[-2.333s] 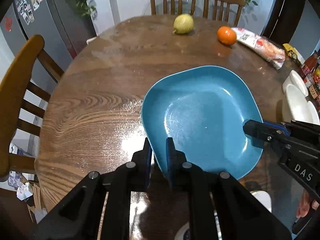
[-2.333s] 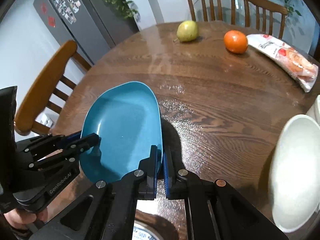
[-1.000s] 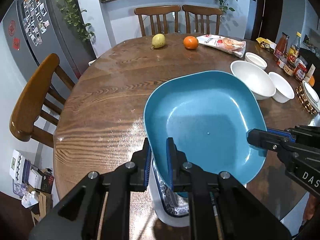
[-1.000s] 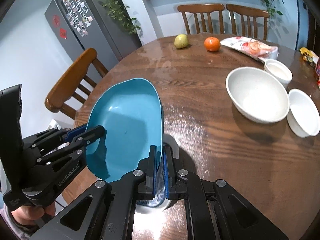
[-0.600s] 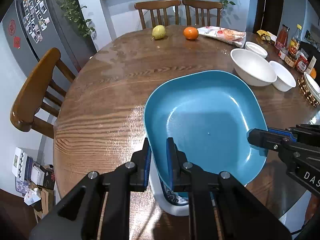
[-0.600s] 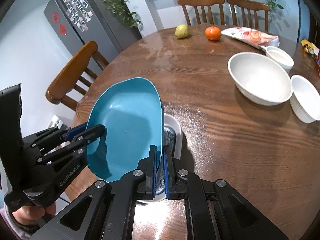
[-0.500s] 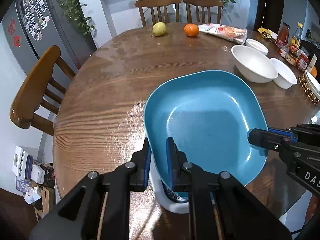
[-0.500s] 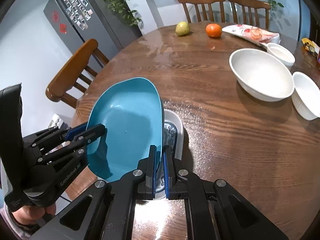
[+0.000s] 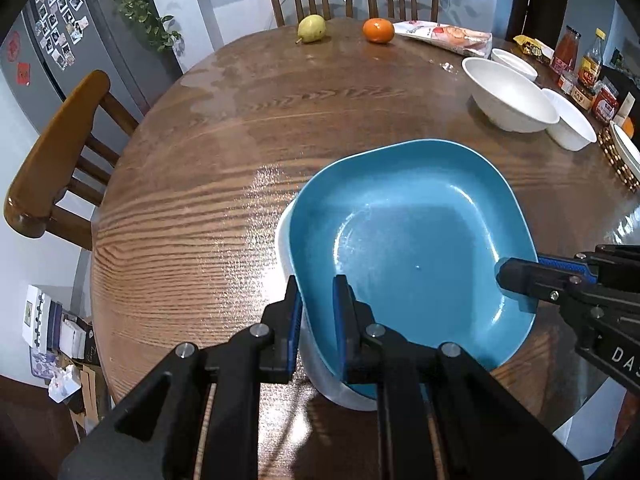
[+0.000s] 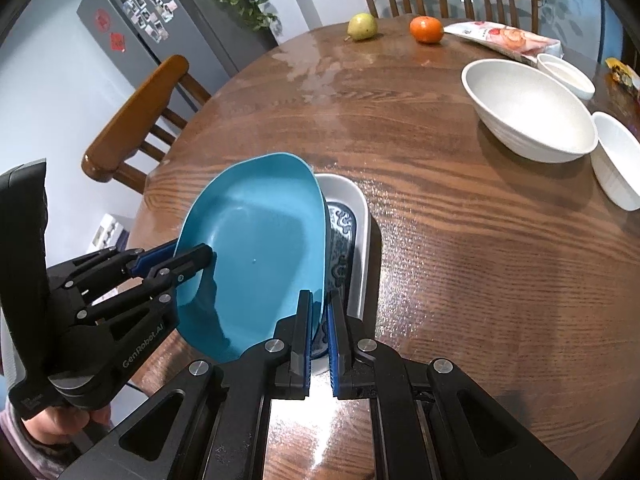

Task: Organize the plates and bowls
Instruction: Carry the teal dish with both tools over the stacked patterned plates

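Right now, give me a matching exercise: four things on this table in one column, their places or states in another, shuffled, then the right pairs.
Things:
1. blue plate
2. white patterned dish
3. pear
4. large white bowl

Places or states:
A. at the far edge of the table, beside the orange
B. gripped at its rim by both tools
C. flat on the table, under the held plate
D. on the right, next to a smaller white bowl

Pairs: 1-B, 2-C, 3-A, 4-D
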